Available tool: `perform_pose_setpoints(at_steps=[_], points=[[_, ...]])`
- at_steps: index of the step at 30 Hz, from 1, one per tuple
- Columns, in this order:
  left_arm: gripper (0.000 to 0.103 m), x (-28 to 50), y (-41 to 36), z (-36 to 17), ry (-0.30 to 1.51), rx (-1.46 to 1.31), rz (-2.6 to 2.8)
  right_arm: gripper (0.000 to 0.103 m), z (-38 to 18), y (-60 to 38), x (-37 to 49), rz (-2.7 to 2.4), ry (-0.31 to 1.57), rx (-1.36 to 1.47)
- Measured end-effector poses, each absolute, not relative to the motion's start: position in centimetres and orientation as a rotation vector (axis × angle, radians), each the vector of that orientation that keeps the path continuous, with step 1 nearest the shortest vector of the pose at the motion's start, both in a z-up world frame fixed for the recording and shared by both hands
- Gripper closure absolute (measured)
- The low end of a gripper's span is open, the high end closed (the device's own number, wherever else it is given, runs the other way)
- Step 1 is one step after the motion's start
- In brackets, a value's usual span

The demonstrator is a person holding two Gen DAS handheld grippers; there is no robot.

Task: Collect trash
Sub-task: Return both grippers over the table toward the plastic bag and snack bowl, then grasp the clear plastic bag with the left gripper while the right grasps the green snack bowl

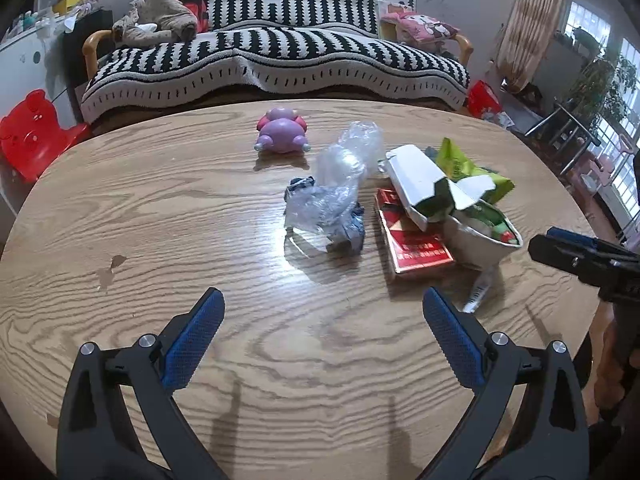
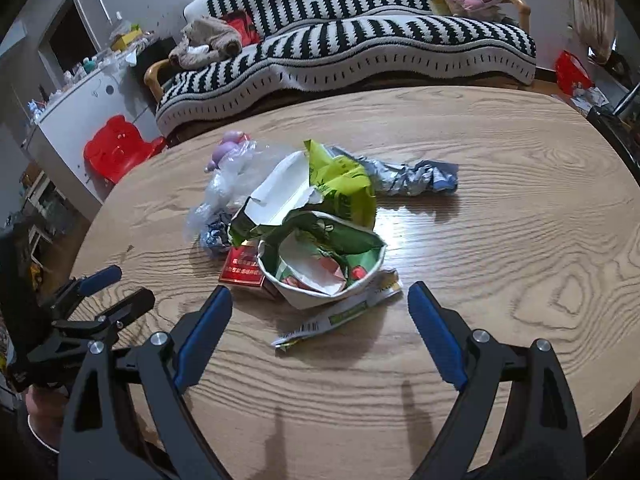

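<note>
A pile of trash lies on the wooden table (image 1: 160,208). In the left wrist view there is crumpled clear plastic (image 1: 340,176), a torn white carton (image 1: 424,184), a red cigarette pack (image 1: 416,244), a green wrapper (image 1: 464,168) and an open snack bag (image 1: 484,236). My left gripper (image 1: 322,300) is open and empty, short of the plastic. My right gripper (image 2: 320,296) is open and empty, just in front of the snack bag (image 2: 320,268), with a torn strip (image 2: 336,316) between its fingers. A crumpled silver-blue wrapper (image 2: 412,176) lies further right.
A purple toy (image 1: 282,132) sits at the table's far side. A striped sofa (image 1: 280,52) stands behind the table, and a red plastic chair (image 1: 32,132) at the left. The other gripper shows at each view's side (image 1: 580,256) (image 2: 100,300).
</note>
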State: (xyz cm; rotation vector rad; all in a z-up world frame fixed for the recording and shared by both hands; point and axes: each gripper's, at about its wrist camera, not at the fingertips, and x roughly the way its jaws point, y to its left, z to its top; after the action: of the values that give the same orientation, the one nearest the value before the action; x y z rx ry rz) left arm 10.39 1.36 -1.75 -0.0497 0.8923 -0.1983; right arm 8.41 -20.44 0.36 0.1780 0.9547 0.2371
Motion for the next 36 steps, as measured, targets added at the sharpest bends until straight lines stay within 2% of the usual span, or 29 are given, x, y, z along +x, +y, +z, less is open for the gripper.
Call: perform_pose_setpoints(at_steps=[18,27,29,30,31,32,33,35,36], points=[[0.007,21.6,-2.0,-3.6,0.876,-0.022,-0.15,0.013,-3.4,-18.4,12.5,0.229,1.024,0.064],[0.007,23.5,-3.5,-4.1,0.871,-0.024,-0.135,0.012,-4.3,-18.6,13.6,0.243,1.048,0.099],[0.008,23.6,-3.6,-4.4,0.877,-0.031,-0.145,0.022,-4.4,-18.6,13.5,0.238,1.047,0.092],[0.012,23.7,-3.6,-4.5,0.88,-0.031,-0.146,0.027,-4.4,-18.6,13.4,0.242,1.05,0.096],[0.021,23.7,-3.7,-4.6,0.888,-0.033,-0.155,0.032,-4.4,-18.5,13.4,0.247,1.052,0.102],[0.035,23.7,-3.7,-4.7,0.898,-0.039,-0.165,0.032,-4.3,-18.5,13.3,0.247,1.052,0.105],[0.042,23.6,-3.7,-4.7,0.904,-0.041,-0.168,0.032,-4.1,-18.4,13.2,0.248,1.047,0.103],[0.071,23.3,-3.7,-4.4,0.903,-0.023,-0.163,0.033,-3.6,-18.2,12.7,0.247,1.027,0.082],[0.075,23.0,-3.5,-4.1,0.891,-0.016,-0.148,0.033,-3.3,-18.1,12.3,0.251,1.017,0.071]])
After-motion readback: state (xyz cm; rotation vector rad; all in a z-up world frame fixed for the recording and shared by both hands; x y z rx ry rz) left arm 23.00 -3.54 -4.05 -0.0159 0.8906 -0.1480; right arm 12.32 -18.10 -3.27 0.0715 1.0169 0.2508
